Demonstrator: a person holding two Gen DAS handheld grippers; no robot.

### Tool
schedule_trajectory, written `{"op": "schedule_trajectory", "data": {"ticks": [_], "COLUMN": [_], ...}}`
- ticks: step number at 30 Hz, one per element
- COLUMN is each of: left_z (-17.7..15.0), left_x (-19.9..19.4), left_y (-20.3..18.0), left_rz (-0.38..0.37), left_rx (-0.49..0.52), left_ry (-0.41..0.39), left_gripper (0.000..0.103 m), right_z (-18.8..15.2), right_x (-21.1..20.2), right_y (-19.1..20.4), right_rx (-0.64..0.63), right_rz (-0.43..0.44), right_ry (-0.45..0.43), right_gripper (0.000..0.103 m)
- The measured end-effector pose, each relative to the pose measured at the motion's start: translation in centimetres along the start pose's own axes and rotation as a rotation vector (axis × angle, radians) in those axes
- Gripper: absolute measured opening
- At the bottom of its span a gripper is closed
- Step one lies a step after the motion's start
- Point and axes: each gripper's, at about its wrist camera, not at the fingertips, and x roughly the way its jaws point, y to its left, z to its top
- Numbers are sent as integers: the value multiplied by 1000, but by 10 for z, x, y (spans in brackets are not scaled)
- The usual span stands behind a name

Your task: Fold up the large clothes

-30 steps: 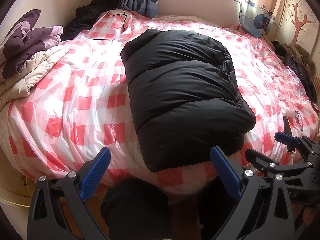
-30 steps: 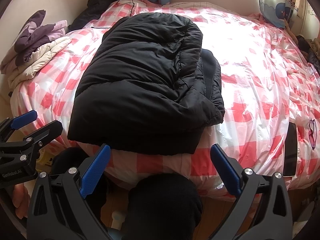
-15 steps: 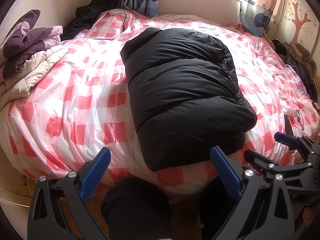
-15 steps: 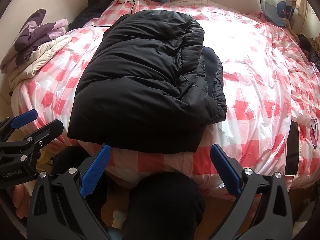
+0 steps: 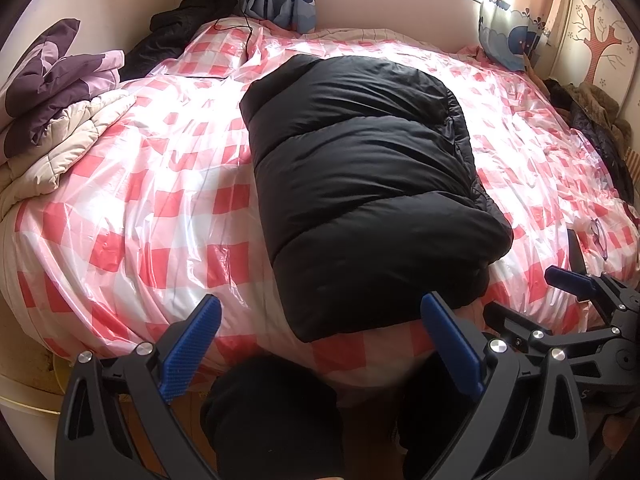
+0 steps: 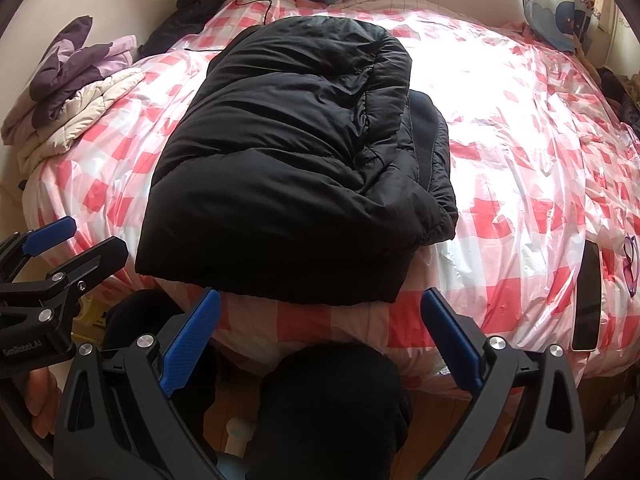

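Observation:
A black puffer jacket lies folded into a thick rectangle on the bed, its near edge at the bed's front edge; it also shows in the right wrist view. My left gripper is open and empty, held off the bed's front edge below the jacket. My right gripper is open and empty, also just short of the jacket's near edge. Each gripper shows in the other's view: the right one and the left one.
The bed has a red-and-white checked plastic cover. A folded quilt pile sits at the left, dark clothes at the far corner, more clothes at the right. A phone and glasses lie at the right.
Both grippers have drawn back slightly from the bed; the jacket has not moved.

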Motion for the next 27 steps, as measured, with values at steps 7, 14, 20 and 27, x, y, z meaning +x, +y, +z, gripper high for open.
{"op": "schedule_trajectory", "data": {"ticks": [7,14,20,27], "left_z": [0,0,1,1], "left_x": [2,6,-6,1], "left_y": [0,7,13,13], "left_rz": [0,-19,4,27], "left_rx": [-4,-53,-57,-56], "left_ry": [12,31,-43,-6], "left_gripper": [96,96,95,96], "right_z": [-2,-3,-3,-2], "right_x": [1,4,4,0], "right_y": [1,0,-2,-2], "right_rx": [1,6,8,1], "right_rz": [2,11,17,21], "right_ry": [3,10,9,4], "right_gripper": [96,96,96,96]}}
